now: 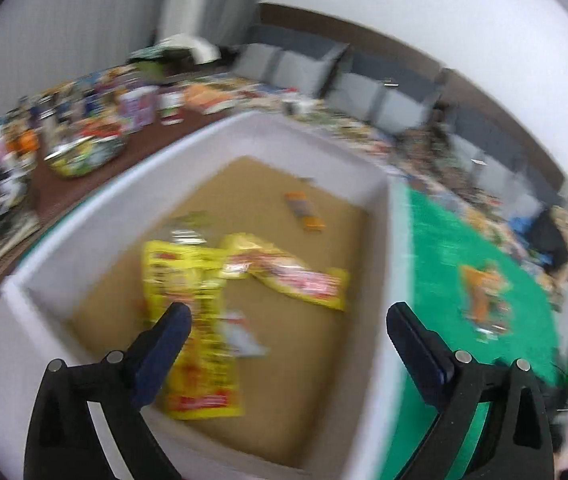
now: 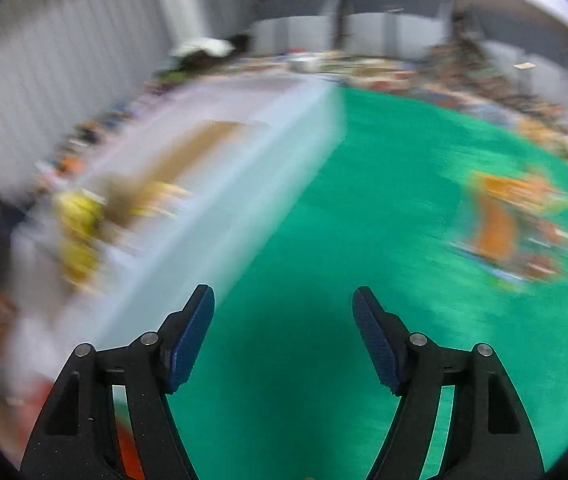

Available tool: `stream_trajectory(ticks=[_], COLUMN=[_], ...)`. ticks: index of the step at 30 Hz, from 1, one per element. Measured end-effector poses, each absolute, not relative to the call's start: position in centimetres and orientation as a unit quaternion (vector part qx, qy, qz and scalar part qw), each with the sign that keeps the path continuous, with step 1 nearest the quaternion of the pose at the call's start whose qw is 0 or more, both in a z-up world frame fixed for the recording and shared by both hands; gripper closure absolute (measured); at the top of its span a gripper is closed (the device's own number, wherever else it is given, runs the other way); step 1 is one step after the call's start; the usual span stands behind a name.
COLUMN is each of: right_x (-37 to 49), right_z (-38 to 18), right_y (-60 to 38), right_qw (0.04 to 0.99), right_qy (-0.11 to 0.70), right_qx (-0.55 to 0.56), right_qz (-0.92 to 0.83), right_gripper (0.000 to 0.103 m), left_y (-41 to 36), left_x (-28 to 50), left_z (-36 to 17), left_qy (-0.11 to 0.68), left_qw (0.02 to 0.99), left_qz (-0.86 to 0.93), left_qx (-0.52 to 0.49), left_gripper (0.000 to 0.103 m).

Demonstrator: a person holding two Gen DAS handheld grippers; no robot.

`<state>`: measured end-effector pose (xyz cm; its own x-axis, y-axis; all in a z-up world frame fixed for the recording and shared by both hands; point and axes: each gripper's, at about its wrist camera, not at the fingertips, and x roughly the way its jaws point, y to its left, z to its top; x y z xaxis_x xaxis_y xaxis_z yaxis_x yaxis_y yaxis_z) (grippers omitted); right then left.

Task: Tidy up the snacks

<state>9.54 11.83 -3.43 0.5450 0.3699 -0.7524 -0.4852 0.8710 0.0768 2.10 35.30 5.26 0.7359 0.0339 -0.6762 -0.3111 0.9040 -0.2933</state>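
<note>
We see a white foam box (image 1: 204, 148) holding two crinkly yellow snack bags (image 1: 200, 320) and a small orange bar (image 1: 304, 212); an orange packet (image 1: 484, 292) lies on the green counter (image 1: 436, 240); left tongs (image 1: 288, 320) and right tongs (image 2: 284, 304) gape empty.

A green cloth (image 1: 484, 232) covers the table; on it sit a white box (image 1: 380, 168) and, well apart, an orange snack packet (image 1: 484, 288). Blurred goods crowd its far edge.

glossy yellow snack packets (image 1: 192, 280), matt white box (image 1: 212, 136)
</note>
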Motion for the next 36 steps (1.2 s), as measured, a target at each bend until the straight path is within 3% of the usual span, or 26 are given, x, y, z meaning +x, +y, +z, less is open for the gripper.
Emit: stream_trajectory(ticks=[6,13,15,23,36], right_x=[10.4,10.8,11.0,10.6,10.4], right_z=[-8.6,-8.8,-9.0,-9.0,-9.1], right_y=[-4.3,-15.5,-17.3,-18.8,-18.9], right_qw=[0.893,0.901,0.906,0.903,0.903], right_qy=[0.435,0.427,0.42,0.429,0.429], right_qx=[-0.085,-0.069,-0.053,0.001,0.004], right_qz=[0.077,-0.025,-0.025,-0.017,-0.018], right_gripper=[0.028,0.028,0.023,0.016,0.014], left_y=[22.8,10.3,8.5,5.6,5.0], left_x=[5.6,11.7,13.3,17.2,16.9], left_z=[5.8,-2.7,-4.7,-9.0,-9.3], left_qy=[0.364,0.444,0.456,0.469,0.456], left_qw=[0.918,0.89,0.886,0.883,0.888], left_qz=[-0.046,-0.083,-0.072,-0.035,-0.049], left_qx=[-0.152,-0.071,-0.05,0.001,0.016], left_gripper=[0.0,0.001,0.001,0.001,0.0])
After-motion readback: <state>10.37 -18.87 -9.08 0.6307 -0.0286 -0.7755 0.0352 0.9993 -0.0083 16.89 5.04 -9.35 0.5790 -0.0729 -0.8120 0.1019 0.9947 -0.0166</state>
